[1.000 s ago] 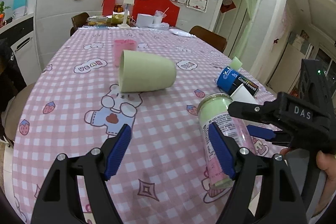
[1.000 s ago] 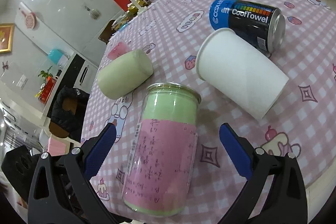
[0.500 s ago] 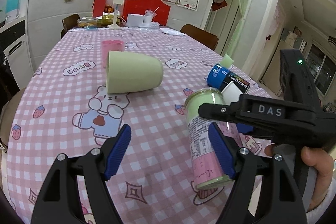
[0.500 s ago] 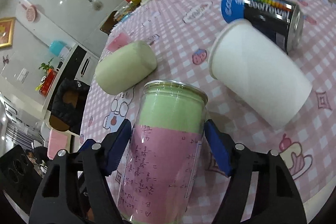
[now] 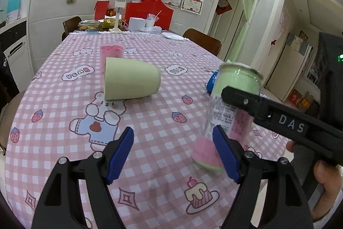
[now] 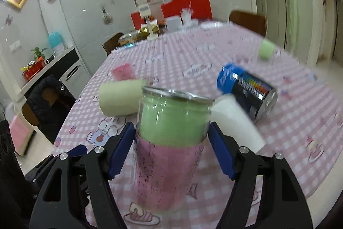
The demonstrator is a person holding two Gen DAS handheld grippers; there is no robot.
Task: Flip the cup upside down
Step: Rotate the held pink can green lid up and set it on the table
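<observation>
A clear can-shaped cup (image 6: 171,134) with green and pink paper inside is gripped between the blue pads of my right gripper (image 6: 171,149). It is lifted off the pink checked tablecloth (image 6: 193,57) and tilted. In the left wrist view the same cup (image 5: 233,100) hangs tilted at the right, its base low, with the black right gripper arm (image 5: 278,119) across it. My left gripper (image 5: 173,151) is open and empty above the tablecloth (image 5: 150,121), its right pad just in front of the cup's base.
A pale green cup (image 5: 130,81) lies on its side mid-table, with a pink cup (image 5: 111,52) behind it. A white paper cup (image 6: 235,121) and a blue can (image 6: 246,91) lie on their sides to the right. A small green cup (image 6: 265,49) stands farther back. Boxes and chairs are at the far end.
My right gripper closed on the clear cup, lifted it off the table and tilted it more upright. My left gripper stayed open and moved slightly nearer the table.
</observation>
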